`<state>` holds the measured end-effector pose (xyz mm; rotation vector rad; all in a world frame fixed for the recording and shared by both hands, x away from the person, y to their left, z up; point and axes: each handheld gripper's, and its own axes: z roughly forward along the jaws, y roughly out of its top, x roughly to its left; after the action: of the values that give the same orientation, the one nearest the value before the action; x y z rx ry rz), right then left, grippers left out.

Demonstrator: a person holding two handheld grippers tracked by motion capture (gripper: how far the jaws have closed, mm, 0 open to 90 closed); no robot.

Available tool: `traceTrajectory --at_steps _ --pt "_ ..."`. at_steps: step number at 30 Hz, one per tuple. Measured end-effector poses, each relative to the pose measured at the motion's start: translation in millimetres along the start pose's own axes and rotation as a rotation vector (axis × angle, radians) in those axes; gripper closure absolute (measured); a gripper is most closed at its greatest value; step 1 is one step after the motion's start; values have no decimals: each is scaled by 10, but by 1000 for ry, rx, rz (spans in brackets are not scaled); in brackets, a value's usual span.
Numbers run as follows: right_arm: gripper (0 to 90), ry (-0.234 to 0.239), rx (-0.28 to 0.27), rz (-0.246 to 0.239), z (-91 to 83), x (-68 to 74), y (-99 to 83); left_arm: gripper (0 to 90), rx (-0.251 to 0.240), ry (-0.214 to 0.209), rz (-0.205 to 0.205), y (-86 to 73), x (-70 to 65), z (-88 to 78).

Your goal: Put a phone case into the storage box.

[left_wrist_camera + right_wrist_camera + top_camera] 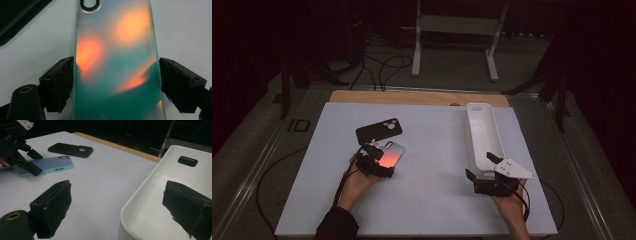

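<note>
Your left claw closed on the iridescent phone, black case just beyond, your right claw open, straddling the tray rim.

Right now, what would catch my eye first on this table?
The shimmering orange-and-teal phone case, left of centre on the white table, with the left claw set around its sides. A black phone case lies just behind it, and a long white tray sits at the right, by the open right claw.

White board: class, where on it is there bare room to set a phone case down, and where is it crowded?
Free: the wide middle between the iridescent case and the white tray, and the near strip. Crowded: around the black case and the left tongs.
</note>
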<state>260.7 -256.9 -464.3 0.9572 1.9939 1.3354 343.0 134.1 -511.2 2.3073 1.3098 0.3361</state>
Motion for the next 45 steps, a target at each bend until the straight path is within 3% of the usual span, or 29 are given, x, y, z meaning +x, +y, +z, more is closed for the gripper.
traceTrajectory --at_steps 16,32,41,45 --pt "82 9 -2 21 -9 -15 23 170 -126 -12 18 -5 -4 -251" --pt "82 84 -18 48 122 -72 233 169 -310 -32 126 66 -142 -621" --pt "82 115 -5 53 207 -71 376 169 -392 -34 190 160 -322 -798" --pt "82 123 10 31 258 -38 456 169 -418 -41 225 209 -410 -857"
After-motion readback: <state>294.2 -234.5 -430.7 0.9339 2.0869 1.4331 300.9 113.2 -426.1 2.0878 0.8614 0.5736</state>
